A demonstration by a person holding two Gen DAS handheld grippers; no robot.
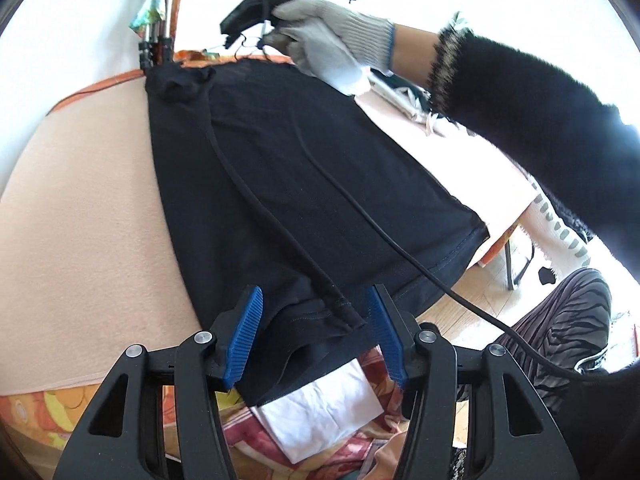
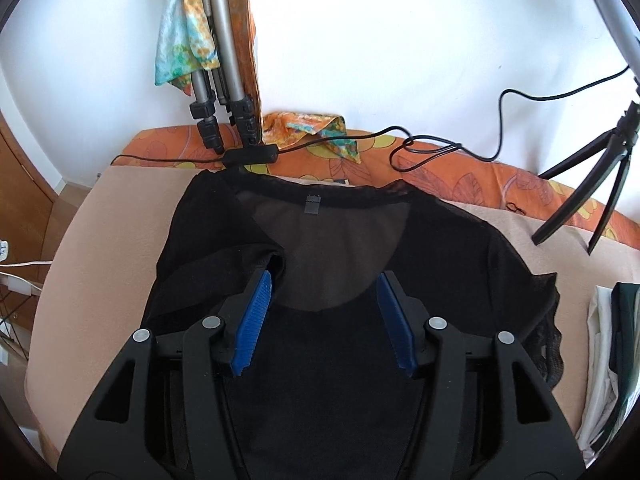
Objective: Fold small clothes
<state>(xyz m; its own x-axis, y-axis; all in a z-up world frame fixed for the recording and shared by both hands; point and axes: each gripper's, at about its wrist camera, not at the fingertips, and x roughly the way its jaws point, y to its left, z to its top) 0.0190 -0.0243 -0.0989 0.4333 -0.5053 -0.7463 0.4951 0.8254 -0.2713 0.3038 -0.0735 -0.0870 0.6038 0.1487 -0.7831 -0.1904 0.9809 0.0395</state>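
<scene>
A black top (image 1: 288, 184) lies flat on a beige cloth (image 1: 92, 216) over the table. In the left wrist view my left gripper (image 1: 316, 304) is open, its blue pads on either side of the garment's near hem and a raised seam ridge. In the right wrist view the same black top (image 2: 440, 240) shows its sheer neck panel and collar tag (image 2: 312, 204). My right gripper (image 2: 325, 285) is open just above the neck area, its left pad by a folded sleeve edge. The gloved right hand (image 1: 332, 40) shows in the left view holding the other gripper at the far end.
A tripod (image 2: 224, 92) with a colourful scarf stands at the back wall. A black cable (image 2: 440, 148) runs along the orange patterned cover (image 2: 480, 184). A small light stand (image 2: 600, 184) stands at the right. Other folded clothes (image 2: 608, 352) lie at the right. A cable (image 1: 400, 248) crosses the garment.
</scene>
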